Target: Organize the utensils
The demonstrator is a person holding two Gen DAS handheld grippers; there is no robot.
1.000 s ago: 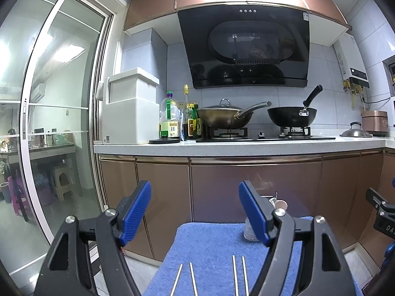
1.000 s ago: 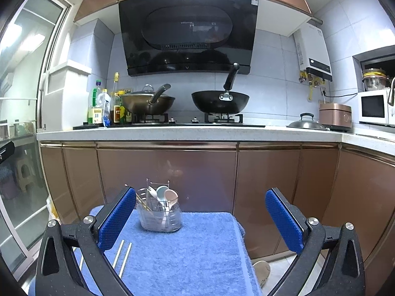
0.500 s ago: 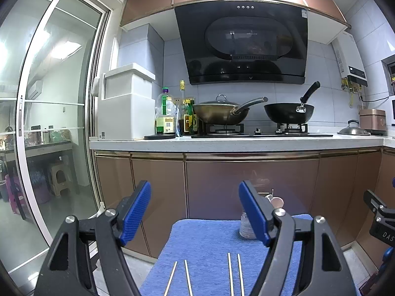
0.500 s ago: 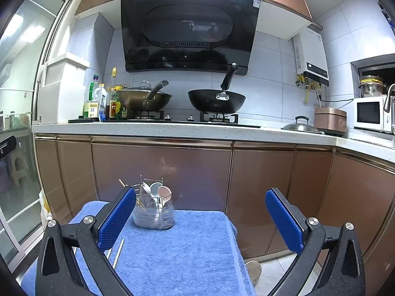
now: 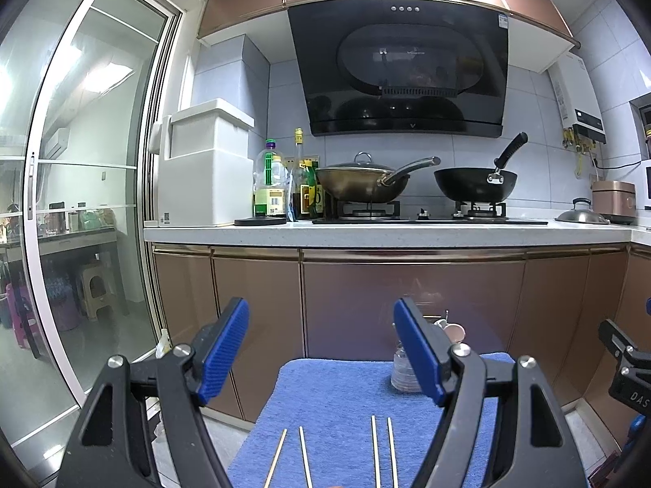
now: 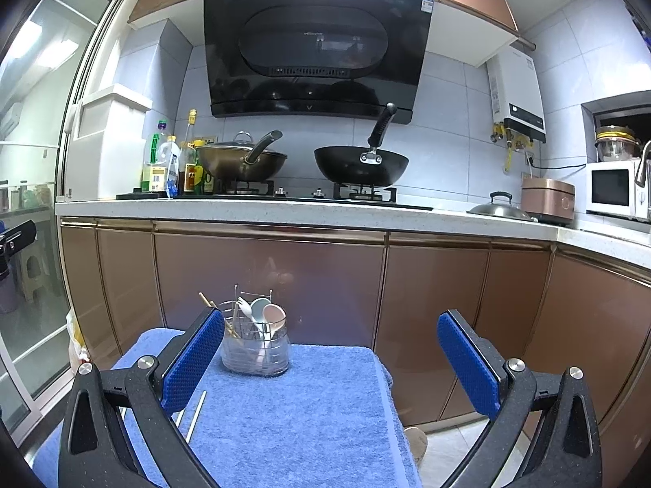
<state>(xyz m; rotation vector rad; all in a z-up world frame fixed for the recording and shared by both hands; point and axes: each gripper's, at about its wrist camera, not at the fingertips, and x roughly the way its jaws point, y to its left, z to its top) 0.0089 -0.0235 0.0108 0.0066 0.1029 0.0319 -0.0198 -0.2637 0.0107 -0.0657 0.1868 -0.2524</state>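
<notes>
A clear utensil holder with spoons, a fork and a chopstick stands at the far end of a blue towel. In the left wrist view the holder is partly hidden behind the right finger. Several wooden chopsticks lie side by side on the towel near its front. One chopstick shows by my right gripper's left finger. My left gripper is open and empty above the chopsticks. My right gripper is open and empty above the towel, short of the holder.
Brown kitchen cabinets stand just behind the towel-covered stand. The counter holds a stove with two woks, oil bottles and a white box. A glass sliding door is on the left. A microwave sits at the right.
Both cameras have tilted and lowered slightly, so the counter sits higher in view. The chopsticks and holder have not moved. Both grippers stay open.
</notes>
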